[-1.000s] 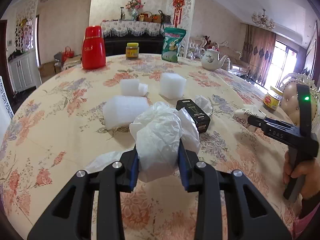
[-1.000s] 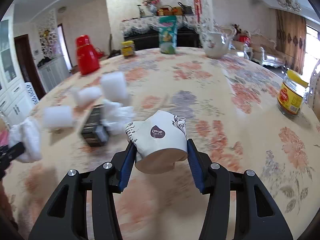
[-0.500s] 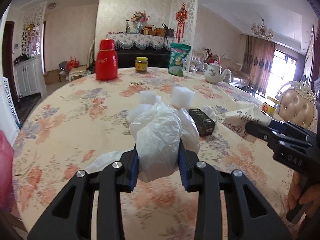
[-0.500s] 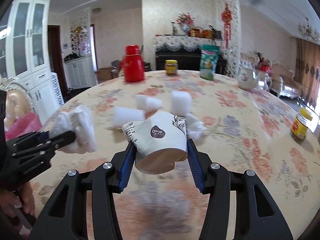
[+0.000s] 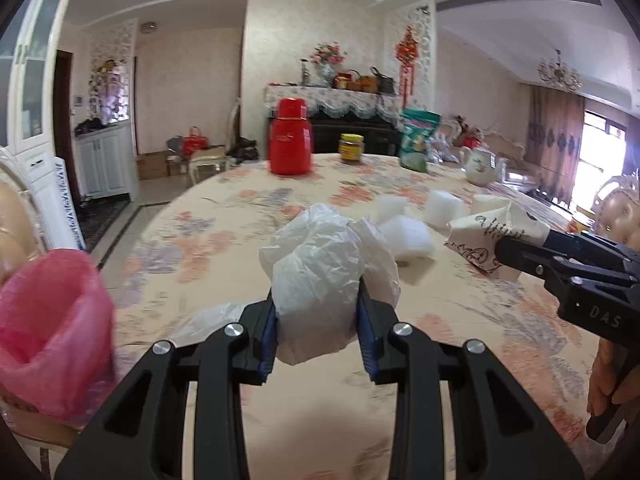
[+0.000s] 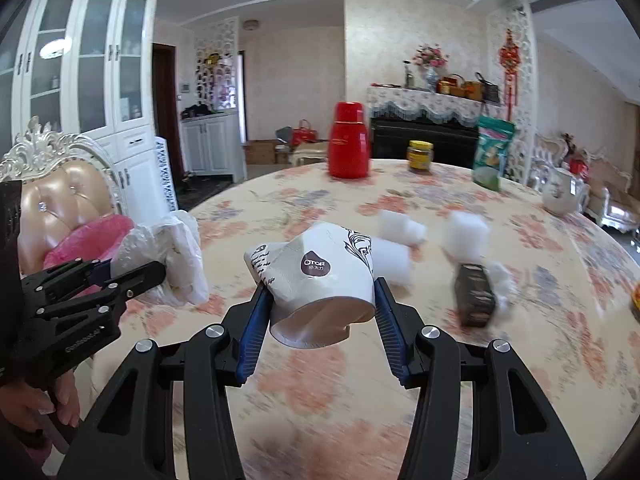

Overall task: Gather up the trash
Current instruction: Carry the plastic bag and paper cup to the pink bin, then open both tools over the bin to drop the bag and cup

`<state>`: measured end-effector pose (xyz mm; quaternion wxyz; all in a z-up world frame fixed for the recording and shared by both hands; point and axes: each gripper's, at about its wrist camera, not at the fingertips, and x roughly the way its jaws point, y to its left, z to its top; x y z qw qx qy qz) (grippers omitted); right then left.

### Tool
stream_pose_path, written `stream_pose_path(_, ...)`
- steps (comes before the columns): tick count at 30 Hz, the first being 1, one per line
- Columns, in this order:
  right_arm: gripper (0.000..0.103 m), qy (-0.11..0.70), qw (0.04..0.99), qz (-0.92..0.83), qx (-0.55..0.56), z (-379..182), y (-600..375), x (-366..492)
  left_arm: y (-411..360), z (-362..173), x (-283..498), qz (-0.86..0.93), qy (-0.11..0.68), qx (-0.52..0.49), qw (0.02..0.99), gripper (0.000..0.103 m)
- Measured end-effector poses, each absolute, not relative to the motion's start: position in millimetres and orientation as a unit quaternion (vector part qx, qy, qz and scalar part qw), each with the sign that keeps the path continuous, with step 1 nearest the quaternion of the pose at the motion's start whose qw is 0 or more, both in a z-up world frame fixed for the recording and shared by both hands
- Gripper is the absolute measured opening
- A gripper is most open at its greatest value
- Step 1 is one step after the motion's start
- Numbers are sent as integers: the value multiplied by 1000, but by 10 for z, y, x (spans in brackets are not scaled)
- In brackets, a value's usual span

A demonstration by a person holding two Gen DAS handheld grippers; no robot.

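My left gripper (image 5: 318, 334) is shut on a crumpled white plastic bag (image 5: 320, 276) and holds it above the table near its left edge. My right gripper (image 6: 320, 300) is shut on a crushed white paper cup (image 6: 316, 276) with a brown logo. The cup also shows at the right of the left wrist view (image 5: 492, 236), and the bag at the left of the right wrist view (image 6: 168, 256). A bin lined with a pink bag (image 5: 48, 328) stands left of the table, below the left gripper's left side. White foam blocks (image 6: 466, 236) and a black box (image 6: 474, 294) lie on the table.
The round table has a floral cloth (image 5: 224, 240). At its far side stand a red thermos (image 5: 290, 138), a yellow-lidded jar (image 5: 351, 148), a green snack bag (image 5: 418, 144) and a white teapot (image 5: 482, 164). A padded chair (image 6: 60, 200) stands behind the bin.
Both grippers have swung left with their loads. The pink-lined bin has come into view at the left. The foam blocks and black box now lie farther right.
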<state>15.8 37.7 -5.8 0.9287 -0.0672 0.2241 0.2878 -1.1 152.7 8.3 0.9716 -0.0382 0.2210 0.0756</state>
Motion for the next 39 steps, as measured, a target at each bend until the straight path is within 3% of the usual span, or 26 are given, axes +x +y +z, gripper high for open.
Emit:
stream_pose_path(21, 50, 227, 833, 493, -107, -77, 2671, -97, 3448, 182, -899, 252, 210, -68, 942, 33)
stream_pose_path(32, 50, 248, 794, 544, -112, -216, 3631, -119, 4469, 9, -984, 301, 235, -96, 919, 33)
stream_pose_path(37, 50, 258, 784, 553, -115, -305, 3937, -92, 4732, -77, -959, 310, 239, -103, 914, 36)
stream_pose_path(39, 51, 261, 779, 560, -113, -328, 4012, -84, 4788, -89, -972, 318, 236, -107, 912, 43)
